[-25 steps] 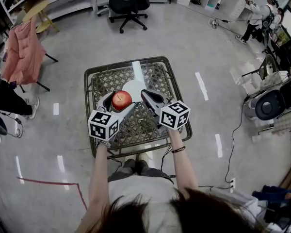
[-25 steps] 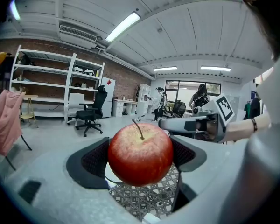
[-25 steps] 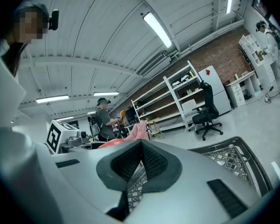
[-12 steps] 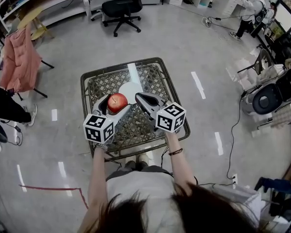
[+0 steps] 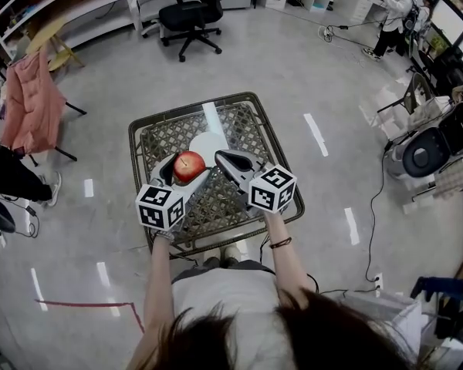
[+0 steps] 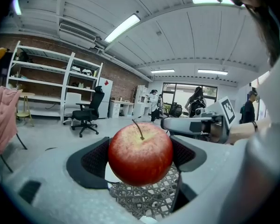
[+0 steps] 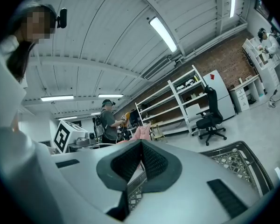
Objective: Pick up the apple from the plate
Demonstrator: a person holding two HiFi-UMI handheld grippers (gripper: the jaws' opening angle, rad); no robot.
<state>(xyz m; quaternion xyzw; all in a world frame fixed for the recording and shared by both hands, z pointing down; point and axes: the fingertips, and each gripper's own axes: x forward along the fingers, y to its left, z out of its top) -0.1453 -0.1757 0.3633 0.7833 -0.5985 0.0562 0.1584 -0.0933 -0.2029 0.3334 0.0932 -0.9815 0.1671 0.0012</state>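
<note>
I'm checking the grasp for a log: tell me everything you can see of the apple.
The apple is round, red with fine pale speckling and a yellowish patch round its thin brown stem, which points up. Its skin looks smooth and whole. It sits upright between the dark ribbed pads of the left gripper, which press its two sides. Nothing else touches it; it appears lifted above the white plate and the woven table.

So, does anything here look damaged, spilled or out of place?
Nothing stands out. The apple sits upright, stem up and skin unbroken, between the jaws of the left gripper. The white plate lies flat and bare on the wicker table, and the right gripper is shut on nothing.
</note>
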